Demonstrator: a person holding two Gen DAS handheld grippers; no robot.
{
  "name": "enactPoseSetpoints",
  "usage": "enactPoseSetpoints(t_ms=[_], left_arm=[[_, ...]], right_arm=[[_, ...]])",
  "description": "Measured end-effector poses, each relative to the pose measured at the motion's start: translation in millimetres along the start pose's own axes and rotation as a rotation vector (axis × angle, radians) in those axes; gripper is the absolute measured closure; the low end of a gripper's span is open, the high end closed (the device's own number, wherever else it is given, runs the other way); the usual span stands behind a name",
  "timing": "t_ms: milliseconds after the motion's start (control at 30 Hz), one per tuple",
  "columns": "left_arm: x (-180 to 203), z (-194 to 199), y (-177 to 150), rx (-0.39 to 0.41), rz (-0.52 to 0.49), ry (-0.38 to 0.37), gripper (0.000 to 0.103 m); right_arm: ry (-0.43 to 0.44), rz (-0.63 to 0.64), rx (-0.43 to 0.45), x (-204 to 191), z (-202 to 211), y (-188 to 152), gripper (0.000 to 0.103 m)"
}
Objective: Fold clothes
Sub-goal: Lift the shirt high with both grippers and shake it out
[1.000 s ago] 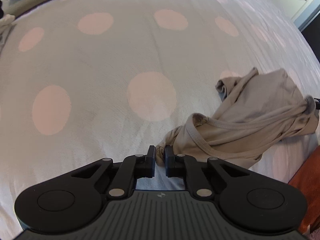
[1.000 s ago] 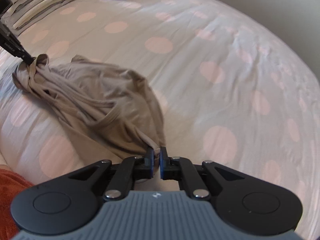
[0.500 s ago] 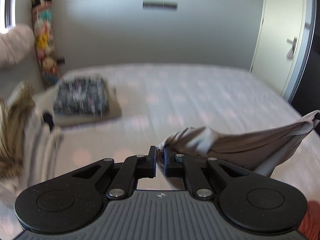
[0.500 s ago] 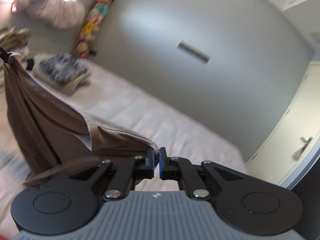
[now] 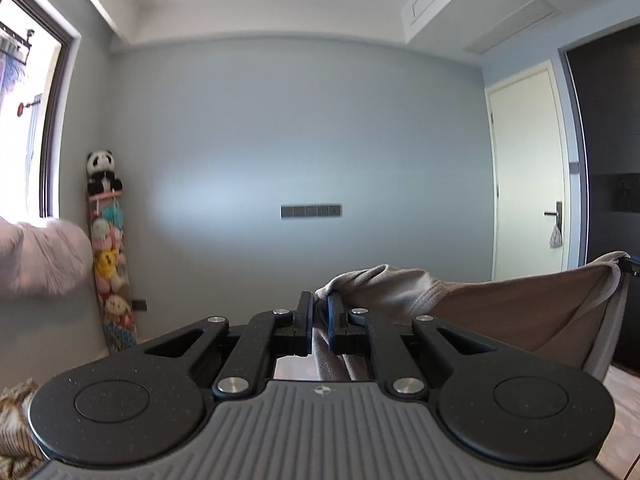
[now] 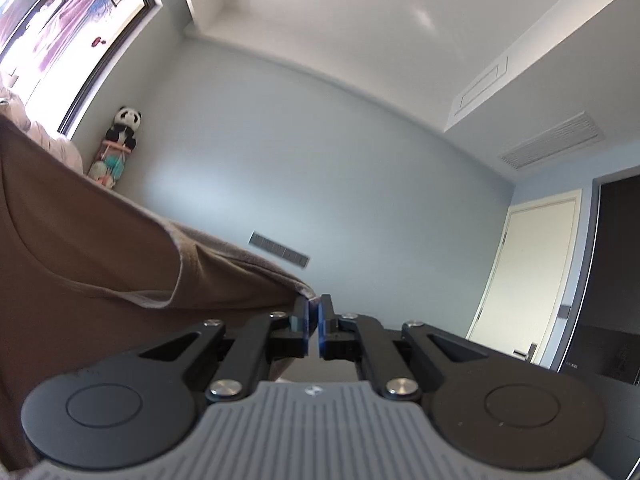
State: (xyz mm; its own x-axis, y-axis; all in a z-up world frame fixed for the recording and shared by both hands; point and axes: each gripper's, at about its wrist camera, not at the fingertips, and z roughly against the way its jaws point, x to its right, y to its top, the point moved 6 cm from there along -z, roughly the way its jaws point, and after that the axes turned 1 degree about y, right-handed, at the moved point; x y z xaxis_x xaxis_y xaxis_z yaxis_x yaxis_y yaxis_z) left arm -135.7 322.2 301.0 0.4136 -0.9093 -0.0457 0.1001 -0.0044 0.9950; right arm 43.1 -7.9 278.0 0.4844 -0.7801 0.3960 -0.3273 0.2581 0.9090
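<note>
A beige-brown garment (image 5: 500, 304) hangs in the air, stretched between both grippers. My left gripper (image 5: 319, 312) is shut on one corner of it, and cloth bunches between the pads and drops below them. From there the fabric runs right to the other gripper's tip at the frame edge. In the right wrist view the garment (image 6: 100, 264) fills the left side, and my right gripper (image 6: 313, 314) is shut on its hemmed edge. Both grippers point roughly level at the far wall.
A grey wall with a row of switches (image 5: 311, 211) faces me. A white door (image 5: 528, 208) is at the right and a window (image 6: 60, 20) at the left. A hanging rack of plush toys (image 5: 108, 248) topped by a panda stands by the window.
Both grippers rose from the dotted bedspread and tilted up to level, lifting the garment off the bed. It went from a crumpled heap to hanging spread between them.
</note>
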Motion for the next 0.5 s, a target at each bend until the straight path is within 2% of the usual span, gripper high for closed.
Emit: enactPoseSetpoints(t_ms=[133, 233, 333, 500], left_arm=[[-0.5, 1.2, 8.4, 0.019, -0.017, 0.011, 0.098], [-2.0, -11.3, 2.2, -0.013, -0.023, 0.021, 0.098], [1.3, -36.6, -22.7, -0.093, -0.056, 0.033, 0.098], [-5.6, -109.1, -95.3, -0.278, -0.048, 0.032, 0.098]], right_arm=[[-0.014, -0.016, 0.042, 2.8, 5.8, 11.9, 0.098], [-0.006, -0.008, 0.019, -3.9, -7.2, 5.0, 0.098], [0.015, -0.005, -0.04, -15.1, -26.6, -13.3, 0.098], [0.067, -0.001, -0.206, -52.9, -84.4, -82.8, 0.098]])
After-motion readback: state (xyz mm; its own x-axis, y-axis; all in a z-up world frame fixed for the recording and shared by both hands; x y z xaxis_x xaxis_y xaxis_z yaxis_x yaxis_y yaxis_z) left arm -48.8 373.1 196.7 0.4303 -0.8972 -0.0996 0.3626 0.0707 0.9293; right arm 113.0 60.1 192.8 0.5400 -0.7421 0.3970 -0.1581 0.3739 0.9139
